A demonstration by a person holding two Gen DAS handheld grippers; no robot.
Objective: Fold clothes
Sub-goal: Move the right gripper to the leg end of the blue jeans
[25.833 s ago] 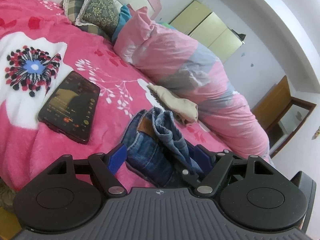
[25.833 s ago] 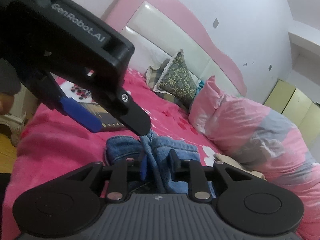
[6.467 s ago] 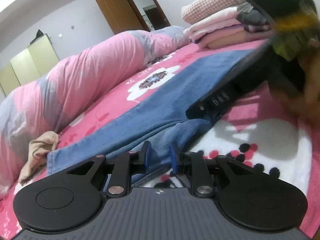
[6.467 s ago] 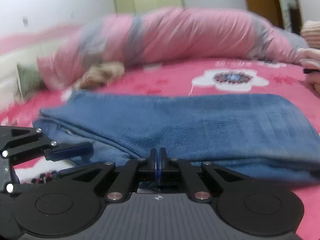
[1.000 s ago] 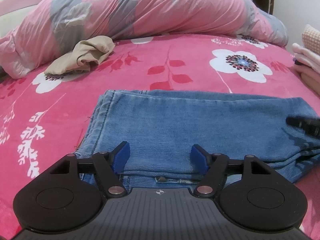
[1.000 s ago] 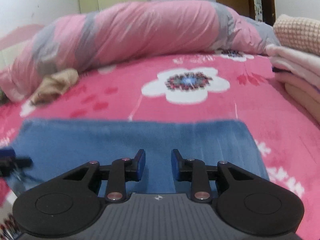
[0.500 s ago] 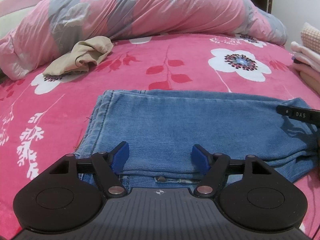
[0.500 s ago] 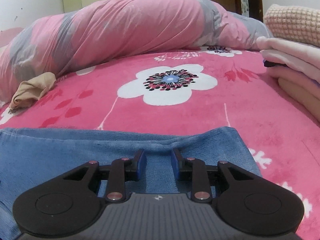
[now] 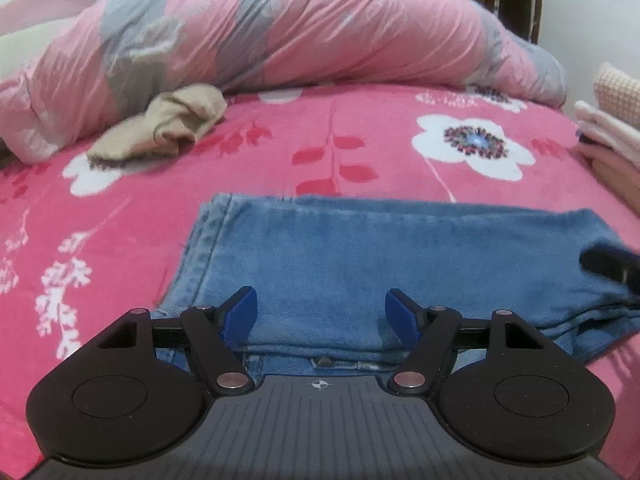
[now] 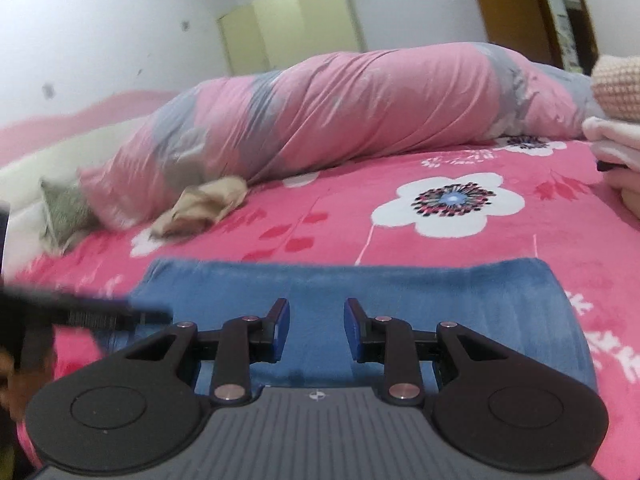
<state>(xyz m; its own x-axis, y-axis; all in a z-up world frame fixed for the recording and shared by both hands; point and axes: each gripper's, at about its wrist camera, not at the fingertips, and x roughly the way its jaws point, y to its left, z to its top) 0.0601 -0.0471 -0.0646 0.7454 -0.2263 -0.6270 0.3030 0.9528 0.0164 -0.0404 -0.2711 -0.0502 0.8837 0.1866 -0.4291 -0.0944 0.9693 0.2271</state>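
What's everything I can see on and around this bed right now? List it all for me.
jeans: one pair, blue denim, laid flat and folded lengthwise on the blanket, nearest the grippers
blanket: one, bright pink with white flowers, covering the bed
duvet: one, pink and grey, rolled along the far side
beige garment: one, crumpled against the duvet
folded stack: pink and cream textiles, right edge
patterned cushion: one, greenish, far left by the headboard
wardrobe: pale yellow, against the back wall
door: brown wood, back right
left gripper: black with blue pads, open over the jeans
right gripper: same, open, nothing held
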